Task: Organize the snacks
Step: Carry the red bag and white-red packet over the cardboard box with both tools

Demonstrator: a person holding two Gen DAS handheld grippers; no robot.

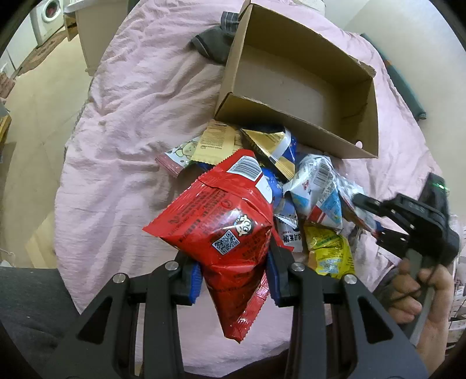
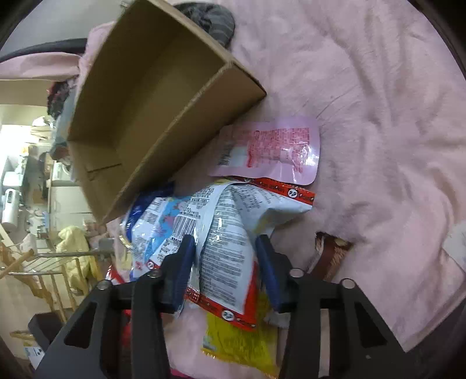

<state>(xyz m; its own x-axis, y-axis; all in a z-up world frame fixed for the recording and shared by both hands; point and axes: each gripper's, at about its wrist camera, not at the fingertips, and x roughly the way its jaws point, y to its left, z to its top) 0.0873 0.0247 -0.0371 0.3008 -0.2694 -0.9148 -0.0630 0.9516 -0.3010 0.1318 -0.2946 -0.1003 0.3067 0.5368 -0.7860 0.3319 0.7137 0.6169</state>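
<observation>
No legible text on snack packets [image 1: 230, 230]

Glossy foil red packet [image 1: 230, 233], matt cardboard box [image 1: 294, 140], rumpled cloth sheet [image 1: 131, 116].

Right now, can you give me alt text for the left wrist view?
The left tool grips a red snack bag above a pile of snack packets on a pink bedsheet. An empty cardboard box sits behind, with the right tool reaching into the pile.

We're in a home, a lived-in bedroom: a bed under a rumpled pink sheet [image 1: 131, 116], a washing machine [image 1: 48, 17] off past its far-left corner, clothes [image 2: 75, 253] draped on a railing.
</observation>
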